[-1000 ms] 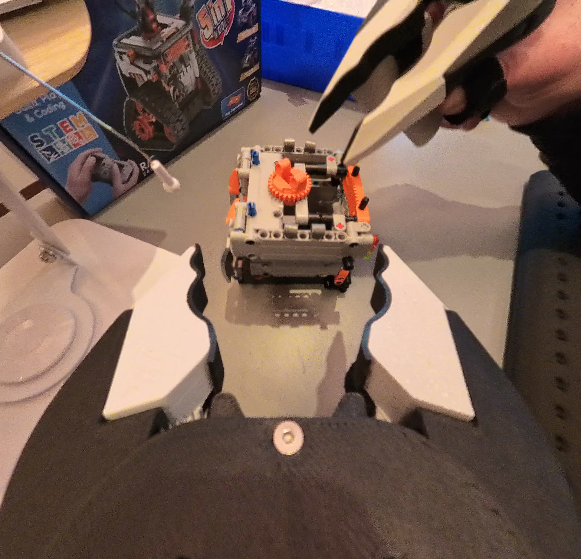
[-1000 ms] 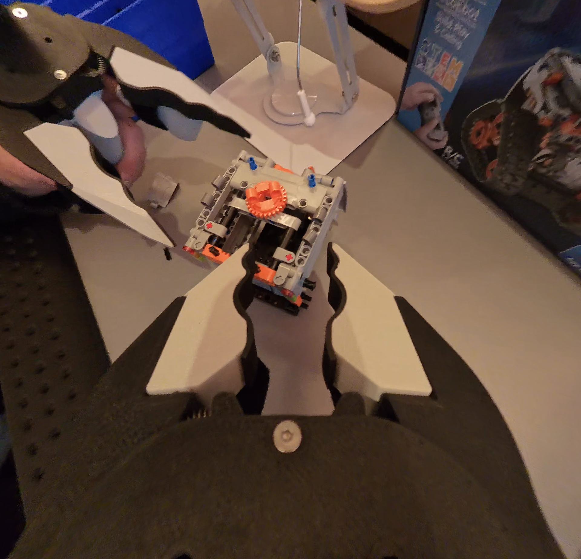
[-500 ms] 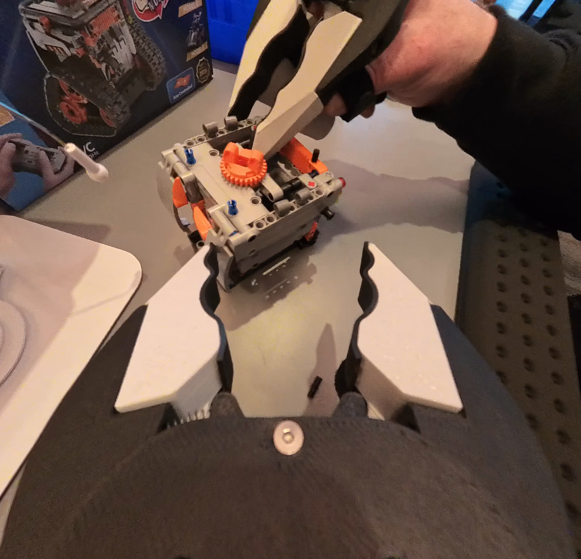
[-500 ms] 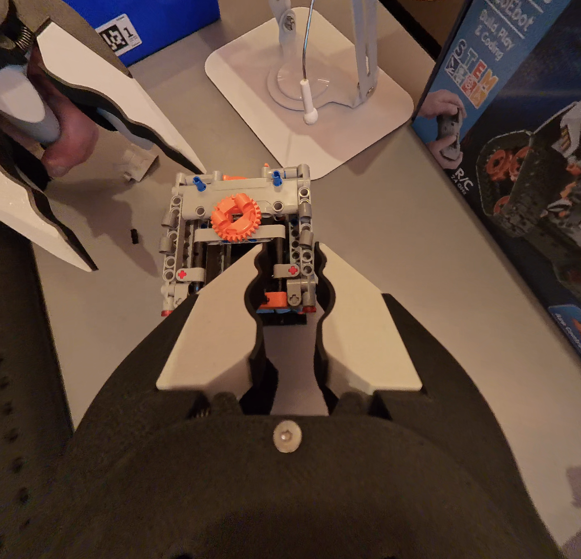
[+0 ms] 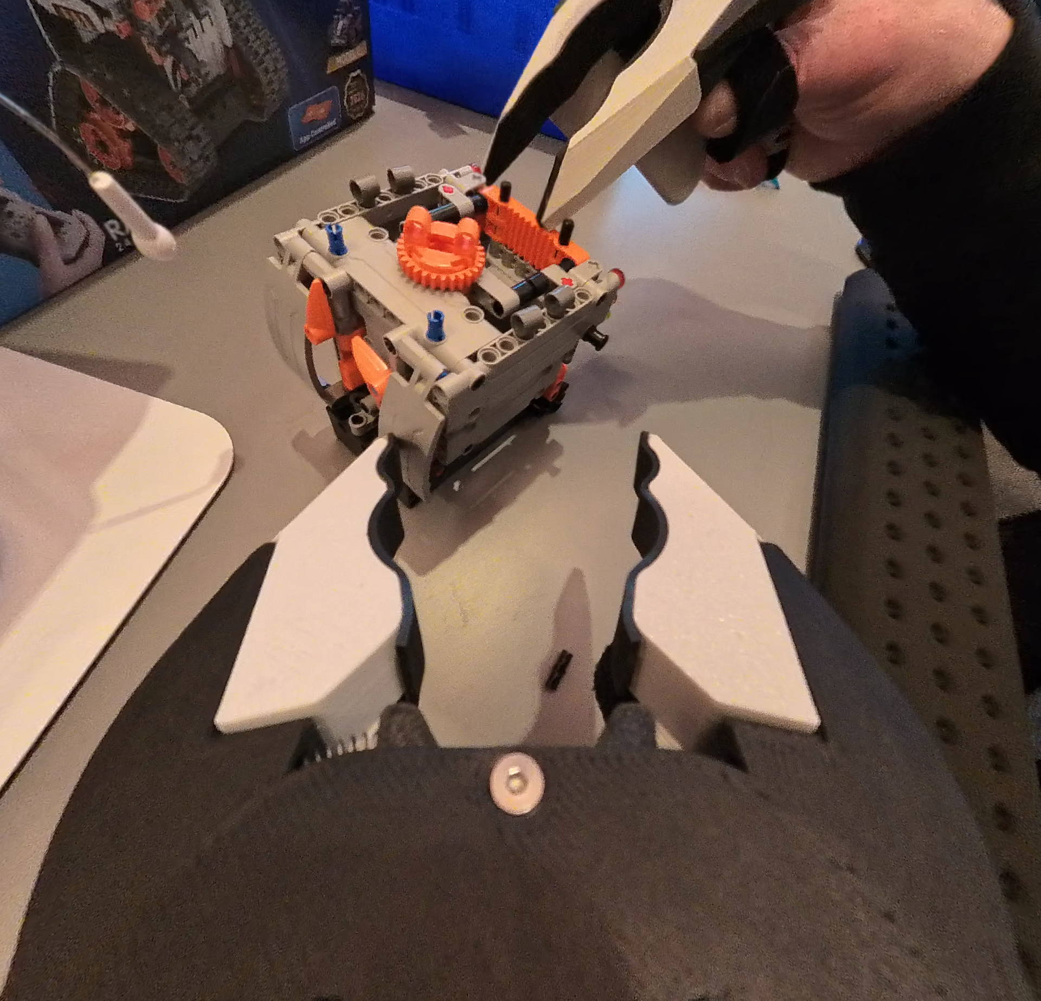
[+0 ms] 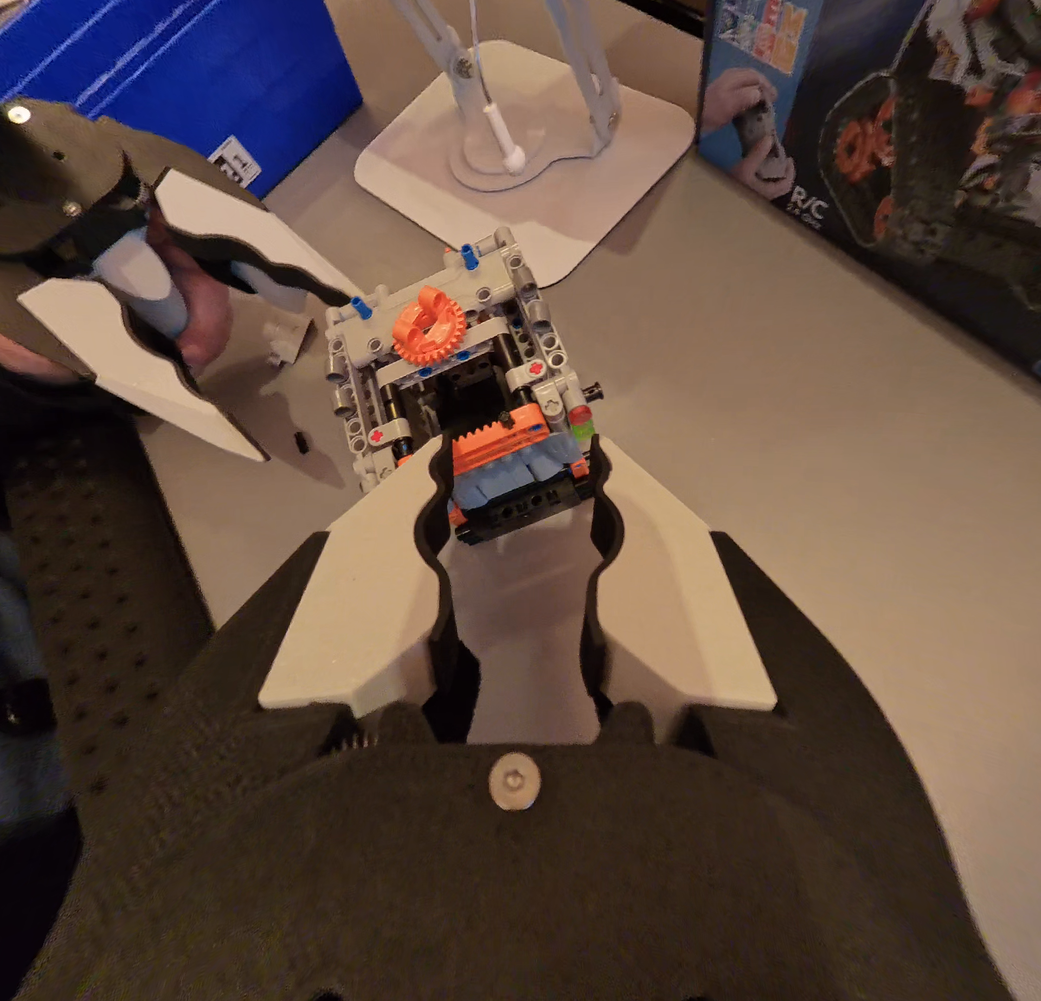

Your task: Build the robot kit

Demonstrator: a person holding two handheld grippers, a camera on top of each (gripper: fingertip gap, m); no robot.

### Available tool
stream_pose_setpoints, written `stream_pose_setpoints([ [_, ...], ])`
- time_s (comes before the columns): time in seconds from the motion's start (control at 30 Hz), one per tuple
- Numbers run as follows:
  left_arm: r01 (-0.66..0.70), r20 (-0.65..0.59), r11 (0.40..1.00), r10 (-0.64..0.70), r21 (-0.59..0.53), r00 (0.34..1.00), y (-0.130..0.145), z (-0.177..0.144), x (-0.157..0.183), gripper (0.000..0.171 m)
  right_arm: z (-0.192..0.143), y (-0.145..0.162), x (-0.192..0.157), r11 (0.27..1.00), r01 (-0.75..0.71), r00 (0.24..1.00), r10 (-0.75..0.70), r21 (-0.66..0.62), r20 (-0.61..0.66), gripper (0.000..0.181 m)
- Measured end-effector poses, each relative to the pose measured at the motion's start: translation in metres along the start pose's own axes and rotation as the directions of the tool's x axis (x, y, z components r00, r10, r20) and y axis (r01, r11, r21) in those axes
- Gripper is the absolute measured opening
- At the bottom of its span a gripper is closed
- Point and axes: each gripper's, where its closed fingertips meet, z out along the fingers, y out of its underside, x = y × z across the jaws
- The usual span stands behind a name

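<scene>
Grey-and-orange brick model on grey table, just before white lamp base — left gripper spread, empty, one fingertip at its corner; right gripper parted astride its orange edge.

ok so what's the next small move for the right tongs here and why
Probably ease the right tongs shut on the orange toothed bar: they are open and straddle that end of the brick model, while the left tongs are open, one tip by its corner.

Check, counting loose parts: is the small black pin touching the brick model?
Apart: left wrist view shows bare table between black pin and brick model.
</scene>
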Motion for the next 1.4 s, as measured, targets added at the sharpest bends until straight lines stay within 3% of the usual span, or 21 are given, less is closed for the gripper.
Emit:
stream_pose_setpoints([
  [0.3,-0.015,0.006,1.0,0.015,-0.011,1.0,0.001,-0.001,0.005,0.075,-0.013,-0.001,0.001,0.995,-0.066,0.997,0.068,0.07,-0.03,0.049],
  [0.67,-0.061,-0.027,0.998,0.06,-0.027,0.998,0.004,0.002,0.018,0.074,0.005,0.002,-0.011,0.99,-0.104,0.992,0.096,0.096,0.084,0.042],
  [0.9,-0.032,-0.021,0.999,0.032,-0.004,0.999,0.002,-0.002,0.011,0.07,-0.011,-0.001,-0.005,0.975,-0.152,0.984,0.133,0.162,0.119,0.038],
  [1.23,-0.072,-0.034,0.997,0.071,-0.021,0.997,0.004,0.002,0.022,0.068,0.006,-0.004,-0.005,0.976,-0.126,0.986,0.104,0.179,0.128,0.035],
  [1.4,-0.101,0.044,0.995,0.101,0.001,0.994,-0.003,-0.004,0.013,0.062,-0.021,-0.016,-0.006,0.963,-0.001,0.999,-0.012,0.268,0.046,0.034],
])
